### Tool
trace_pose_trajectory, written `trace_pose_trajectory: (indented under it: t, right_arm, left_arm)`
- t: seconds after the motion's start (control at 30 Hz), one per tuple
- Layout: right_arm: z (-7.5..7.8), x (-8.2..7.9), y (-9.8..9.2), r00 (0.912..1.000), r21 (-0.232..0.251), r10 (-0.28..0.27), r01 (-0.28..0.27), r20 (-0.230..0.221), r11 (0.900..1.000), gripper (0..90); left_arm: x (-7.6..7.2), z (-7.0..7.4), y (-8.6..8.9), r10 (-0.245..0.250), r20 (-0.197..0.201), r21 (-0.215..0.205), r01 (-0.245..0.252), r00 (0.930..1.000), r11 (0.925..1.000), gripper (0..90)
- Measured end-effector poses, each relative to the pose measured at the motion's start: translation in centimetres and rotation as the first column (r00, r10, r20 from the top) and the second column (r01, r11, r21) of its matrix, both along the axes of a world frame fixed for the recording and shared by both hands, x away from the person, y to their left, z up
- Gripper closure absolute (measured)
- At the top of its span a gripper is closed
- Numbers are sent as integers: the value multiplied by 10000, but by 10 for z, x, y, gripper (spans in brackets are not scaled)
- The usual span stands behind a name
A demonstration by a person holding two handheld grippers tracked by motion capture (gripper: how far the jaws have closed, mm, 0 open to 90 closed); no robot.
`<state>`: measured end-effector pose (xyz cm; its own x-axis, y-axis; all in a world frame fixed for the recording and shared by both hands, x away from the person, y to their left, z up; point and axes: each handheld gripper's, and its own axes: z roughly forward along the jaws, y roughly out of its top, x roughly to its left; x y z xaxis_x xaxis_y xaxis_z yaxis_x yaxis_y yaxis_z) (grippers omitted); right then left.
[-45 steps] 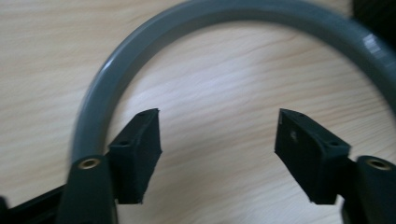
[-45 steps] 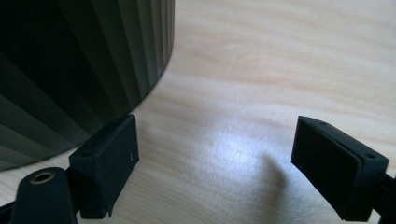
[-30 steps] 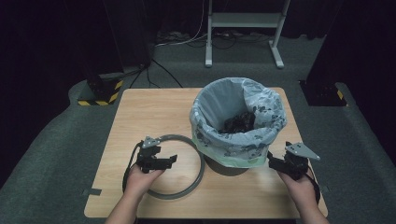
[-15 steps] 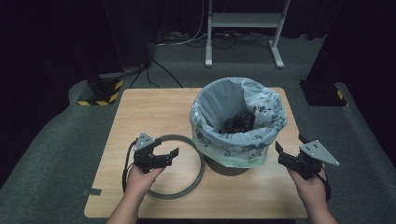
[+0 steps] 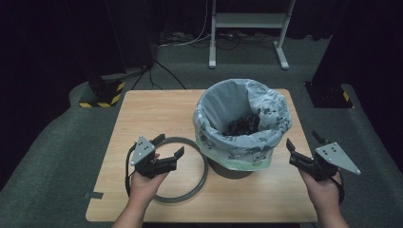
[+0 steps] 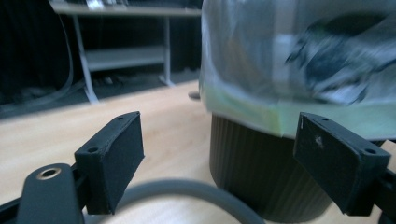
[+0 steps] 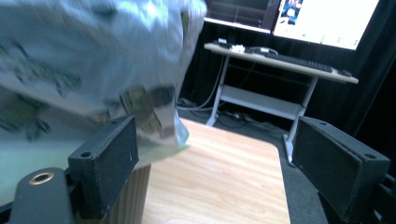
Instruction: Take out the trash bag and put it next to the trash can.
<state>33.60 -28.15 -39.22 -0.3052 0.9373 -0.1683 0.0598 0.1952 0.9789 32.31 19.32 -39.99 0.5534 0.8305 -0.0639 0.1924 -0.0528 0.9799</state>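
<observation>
Thin bin liner [image 5: 247,142], folded over the rim of the dark ribbed bin [image 5: 230,167] mid-desk [image 5: 142,109]: likely soft, light, slippery, easily torn; best pinched at the overhanging hem. Grey ring [image 5: 190,190] lying flat beside. Left tongs [image 5: 168,151] and right tongs [image 5: 304,147] open, empty, flanking.

Tabletop [image 5: 157,109] was pale wood-grain, smooth, low sheen. Bin [image 6: 261,182] had dark ribbed plastic wall, matt. Bag [image 5: 278,118] lining it was thin crinkled plastic film, pale grey-blue, printed, slightly glossy. Ring [image 5: 202,180] was grey, smooth, matt; plastic or metal unclear. Left claw [image 5: 167,147] and right claw [image 5: 303,140] were black matt plastic, pads [image 6: 116,158] finely rough. Floor [image 5: 57,142] was grey carpet, coarse.
</observation>
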Motion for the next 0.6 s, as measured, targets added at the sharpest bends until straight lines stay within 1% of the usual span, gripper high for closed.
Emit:
trace_pose_trajectory:
  t: [0.07, 0.13, 0.2, 0.27, 0.3, 0.33, 0.37, 0.4, 0.47, 0.57, 0.6]
  right_arm:
    - [6, -3, 0, 9999, 59, 1, -2, 148, 10000, 141]
    - [11, -6, 2, 9997, 89, -44, 42, 231, 10000, 141]
    - [18, -9, 4, 9992, 182, -28, 21, 391, 9998, 141]
    - [24, -12, 4, 9984, 307, -16, -2, 568, 9995, 141]
    - [27, -14, 4, 9978, 375, 41, -66, 662, 9993, 141]
    - [30, -15, 5, 9972, 450, 100, -133, 738, 9989, 141]
    - [34, -16, 6, 9966, 466, 161, -199, 810, 9987, 141]
    - [37, -17, 7, 9958, 464, 205, -248, 898, 9986, 141]
    - [43, -19, 10, 9941, 551, 254, -313, 1055, 9980, 141]
    - [52, -18, 15, 9922, 662, 314, -396, 1208, 9970, 142]
    - [55, -17, 18, 9916, 649, 377, -460, 1234, 9968, 141]
  left_arm:
    - [-4, 5, -2, 115, 333, -228, -108, 9994, 9997, 172]
    - [-8, 13, -5, 226, 721, -341, -202, 9971, 9992, 172]
    - [-11, 22, -10, 225, 1123, -414, -179, 9934, 9990, 172]
    - [-13, 30, -17, 147, 1405, -595, -63, 9900, 9982, 178]
    - [-12, 35, -21, 155, 1470, -593, -69, 9890, 9982, 180]
    - [-11, 39, -25, 298, 1462, -596, -213, 9888, 9980, 175]
    - [-10, 43, -29, 326, 1525, -755, -213, 9878, 9969, 169]
    - [-8, 47, -31, 183, 1612, -930, -32, 9868, 9957, 174]
    - [-3, 54, -38, 257, 1804, -940, -87, 9833, 9955, 184]
    - [9, 61, -46, 205, 1842, -1108, 1, 9827, 9938, 210]
    - [13, 63, -48, 137, 1780, -1186, 76, 9839, 9929, 235]
